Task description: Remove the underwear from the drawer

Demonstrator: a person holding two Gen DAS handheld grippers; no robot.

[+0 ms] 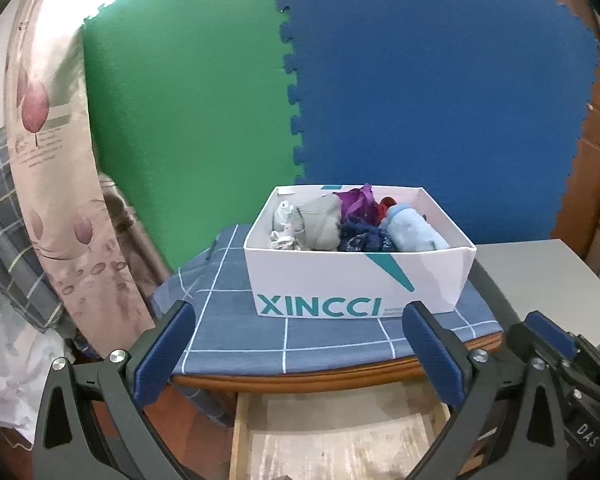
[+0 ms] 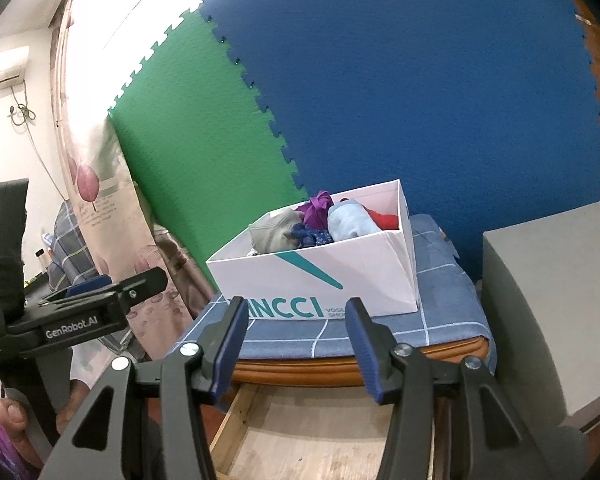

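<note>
A wooden drawer (image 1: 332,440) stands pulled open under the table edge; its bare bottom shows and no underwear is visible in it. It also shows in the right wrist view (image 2: 320,436). A white XINCCI box (image 1: 360,280) on the table holds several rolled garments: grey (image 1: 318,220), light blue (image 1: 414,232), dark blue lace (image 1: 366,240), purple (image 1: 358,200). The box also shows in the right wrist view (image 2: 320,276). My left gripper (image 1: 302,330) is open and empty above the drawer. My right gripper (image 2: 298,328) is open and empty beside it.
The box sits on a blue checked cloth (image 1: 260,332) over a wooden table. A grey block (image 2: 552,300) stands to the right. A patterned curtain (image 1: 48,160) hangs at the left. Green and blue foam mats (image 1: 420,80) cover the wall behind.
</note>
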